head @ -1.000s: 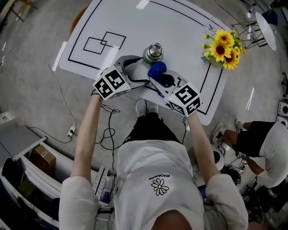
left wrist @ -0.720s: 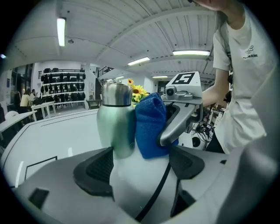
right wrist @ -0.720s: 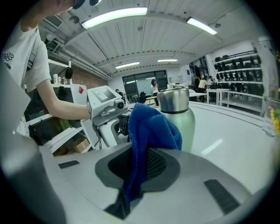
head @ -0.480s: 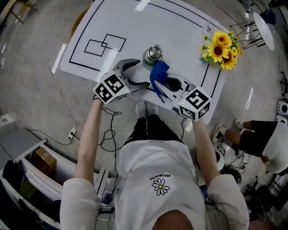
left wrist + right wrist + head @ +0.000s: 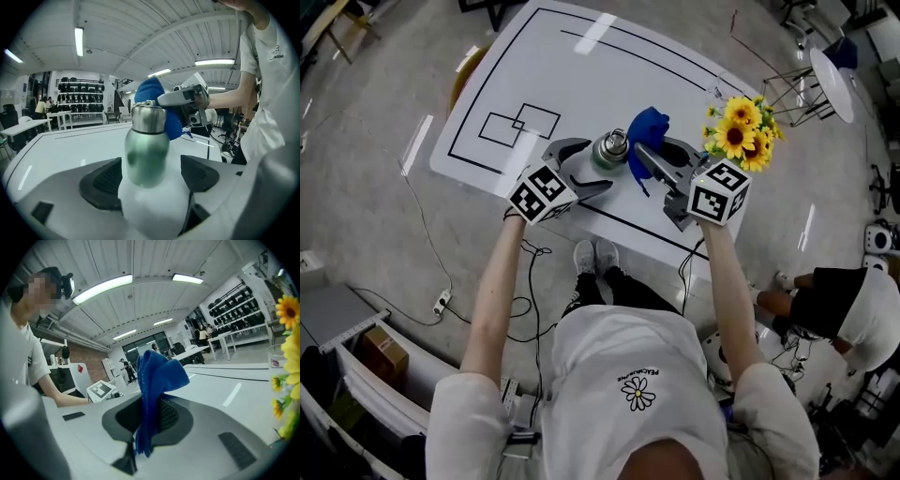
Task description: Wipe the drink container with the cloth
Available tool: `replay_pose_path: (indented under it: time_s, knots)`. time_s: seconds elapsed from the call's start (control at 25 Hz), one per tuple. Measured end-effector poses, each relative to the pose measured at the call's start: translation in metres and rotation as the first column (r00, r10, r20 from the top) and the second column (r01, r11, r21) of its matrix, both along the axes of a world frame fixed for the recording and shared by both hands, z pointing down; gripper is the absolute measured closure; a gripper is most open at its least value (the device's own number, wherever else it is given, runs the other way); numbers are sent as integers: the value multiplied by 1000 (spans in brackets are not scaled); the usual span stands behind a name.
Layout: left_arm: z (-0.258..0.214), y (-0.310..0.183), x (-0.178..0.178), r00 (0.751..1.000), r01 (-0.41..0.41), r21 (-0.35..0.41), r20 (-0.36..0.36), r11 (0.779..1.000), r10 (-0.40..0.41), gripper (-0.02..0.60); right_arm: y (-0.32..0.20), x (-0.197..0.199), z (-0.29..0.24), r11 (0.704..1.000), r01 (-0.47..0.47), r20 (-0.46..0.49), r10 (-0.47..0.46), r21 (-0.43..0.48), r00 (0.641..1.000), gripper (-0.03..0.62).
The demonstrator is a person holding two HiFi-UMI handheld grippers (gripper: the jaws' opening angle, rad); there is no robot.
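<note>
Left claw [image 5: 147, 176] released, straddling drink container [image 5: 146, 150]; right claw [image 5: 145, 416] clenches cloth [image 5: 157, 376] near its cap; wiping seemingly barely begun.

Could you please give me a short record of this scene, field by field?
bottle: green with steel cap, upright on white table
left claw: open, jaws flanking the bottle
right claw: shut on blue cloth
cloth position: held up beside the bottle's cap, contact unclear
nearby: sunflowers by the right claw
</note>
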State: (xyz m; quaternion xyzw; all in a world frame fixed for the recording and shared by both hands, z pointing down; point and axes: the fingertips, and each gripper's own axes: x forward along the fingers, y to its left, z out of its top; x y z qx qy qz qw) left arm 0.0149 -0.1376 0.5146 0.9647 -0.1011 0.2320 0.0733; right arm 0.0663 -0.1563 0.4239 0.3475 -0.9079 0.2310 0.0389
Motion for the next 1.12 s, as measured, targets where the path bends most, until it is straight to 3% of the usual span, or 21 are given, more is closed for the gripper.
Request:
replay_pose_path:
  time_s: [0.08,0.12,0.36,0.56,0.88,1.12]
  knots:
    - [0,-3,2,1000,29,32,-4,999,-29,212,0,0,0,1000,-3,28,4,-16,1000,553]
    - [-1,-6,3,999,49,48,-10,998,-49,289,0,1,0,1000,-8,40,9,-22,999,553]
    - [-3,-8,4,992,117,73,-65,991,-112,296,12,-2,4,998,-39,71,42,-48,997,553]
    - [-3,-7,4,991,123,71,-65,990,-119,298,34,-17,4,997,-56,109,63,-61,992,553]
    - [-4,-8,4,989,130,80,-86,988,-123,298,36,-71,7,999,14,67,-11,-42,998,553]
    - [-4,-9,6,987,136,74,-95,988,-129,298,29,-81,2,999,36,51,-34,-35,998,553]
